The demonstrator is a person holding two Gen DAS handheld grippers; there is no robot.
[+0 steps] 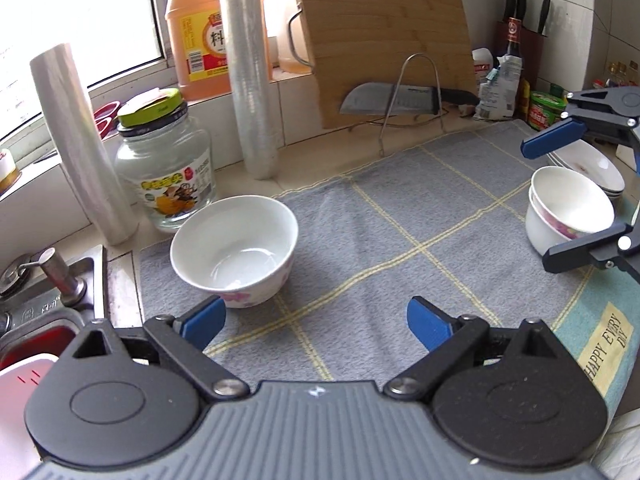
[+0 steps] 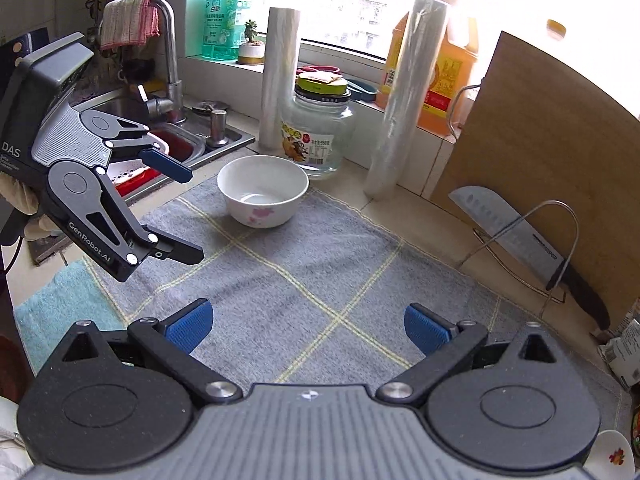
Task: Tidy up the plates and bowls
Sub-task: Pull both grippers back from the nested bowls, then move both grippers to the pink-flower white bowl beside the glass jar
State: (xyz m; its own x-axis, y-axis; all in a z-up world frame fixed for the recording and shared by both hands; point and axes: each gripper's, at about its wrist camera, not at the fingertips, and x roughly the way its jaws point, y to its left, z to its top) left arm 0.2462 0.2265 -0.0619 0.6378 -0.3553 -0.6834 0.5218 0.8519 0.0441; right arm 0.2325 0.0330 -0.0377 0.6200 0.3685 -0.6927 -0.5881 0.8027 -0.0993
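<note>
A white bowl with pink flowers (image 1: 236, 248) stands upright on the grey checked mat (image 1: 380, 220), near its far left corner. My left gripper (image 1: 316, 320) is open just short of this bowl, with nothing between its blue pads. At the mat's right edge sit two stacked white bowls (image 1: 568, 208), with stacked white plates (image 1: 592, 164) behind them. My right gripper (image 1: 535, 203) hovers there, open. In the right wrist view the right gripper (image 2: 308, 326) holds nothing over bare mat. The flowered bowl (image 2: 262, 194) lies far ahead, and the left gripper (image 2: 194, 216) is to its left.
A glass jar (image 1: 168, 160), two cling-film rolls (image 1: 248, 80) and an oil jug (image 1: 196, 32) stand behind the bowl. A cutting board (image 1: 384, 40) and a knife (image 1: 392, 100) on a wire rack are at the back. The sink (image 2: 160, 136) lies left of the mat.
</note>
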